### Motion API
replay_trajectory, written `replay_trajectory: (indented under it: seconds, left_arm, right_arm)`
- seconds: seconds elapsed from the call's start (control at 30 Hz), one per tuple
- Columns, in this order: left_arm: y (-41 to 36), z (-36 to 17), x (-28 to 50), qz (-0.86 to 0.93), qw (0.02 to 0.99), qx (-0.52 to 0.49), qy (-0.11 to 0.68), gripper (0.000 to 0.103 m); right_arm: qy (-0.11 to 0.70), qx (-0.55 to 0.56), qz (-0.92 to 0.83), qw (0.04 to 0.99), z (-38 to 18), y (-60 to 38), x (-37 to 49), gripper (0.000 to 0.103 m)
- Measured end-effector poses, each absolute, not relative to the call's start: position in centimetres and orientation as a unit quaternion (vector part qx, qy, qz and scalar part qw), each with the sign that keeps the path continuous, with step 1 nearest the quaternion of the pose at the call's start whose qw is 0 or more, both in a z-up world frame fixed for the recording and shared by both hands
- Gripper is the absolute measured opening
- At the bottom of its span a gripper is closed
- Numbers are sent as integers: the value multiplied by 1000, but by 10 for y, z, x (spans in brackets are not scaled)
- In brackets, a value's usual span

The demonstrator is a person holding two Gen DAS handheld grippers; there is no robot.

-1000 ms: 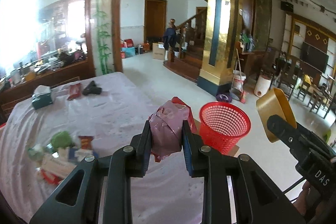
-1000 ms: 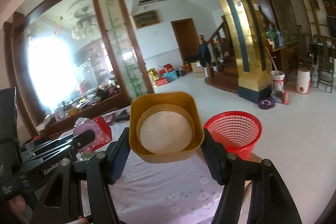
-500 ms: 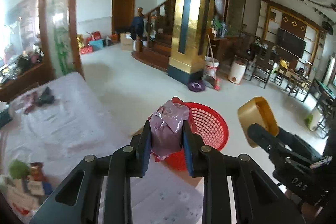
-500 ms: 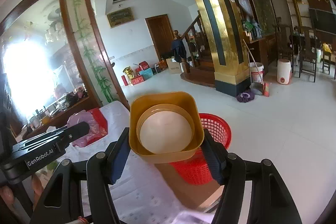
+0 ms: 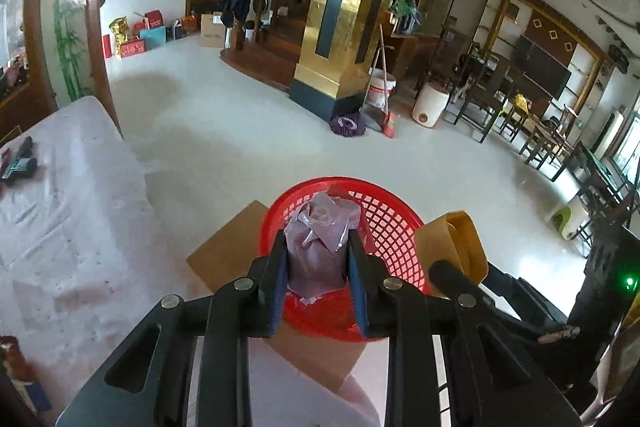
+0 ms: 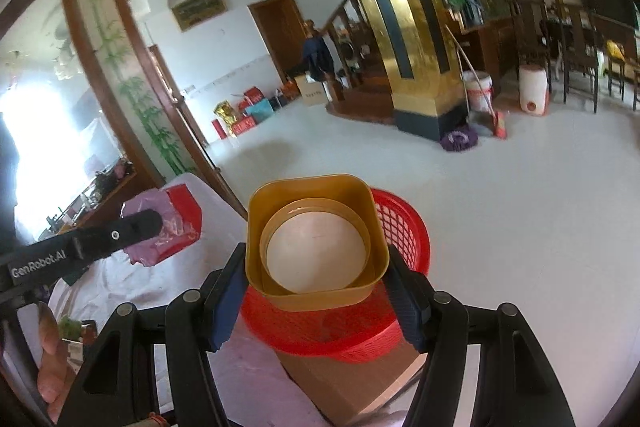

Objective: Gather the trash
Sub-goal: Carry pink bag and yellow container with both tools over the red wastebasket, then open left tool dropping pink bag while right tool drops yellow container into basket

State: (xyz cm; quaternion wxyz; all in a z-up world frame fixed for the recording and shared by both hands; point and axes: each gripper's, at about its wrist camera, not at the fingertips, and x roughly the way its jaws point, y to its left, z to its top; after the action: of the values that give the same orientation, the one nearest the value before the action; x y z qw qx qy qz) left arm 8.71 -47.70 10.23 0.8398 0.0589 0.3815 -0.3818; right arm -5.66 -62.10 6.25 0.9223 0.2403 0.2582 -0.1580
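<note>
a: where's the purple bag [image 5: 318,247]?
b: clamped in the left gripper [image 5: 318,259], frame centre, over the red basket [image 5: 394,227].
a: the right gripper [image 6: 316,267]?
b: clamped on a yellow tub [image 6: 316,239], basket just behind.

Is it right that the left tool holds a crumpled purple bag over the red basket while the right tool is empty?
Not quite. The right tool is not empty: the right wrist view shows it clamped on a yellow container. The rest stands: the left tool holds the purple bag over the red basket.
</note>
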Motion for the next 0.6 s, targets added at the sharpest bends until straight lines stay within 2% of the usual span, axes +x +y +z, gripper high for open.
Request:
replay_trajectory:
  seconds: [0.6]
  left_arm:
    - [-513, 57, 125, -378, 813, 62, 438, 27]
  right_arm:
    - [298, 220, -166, 914, 39, -623, -21, 69]
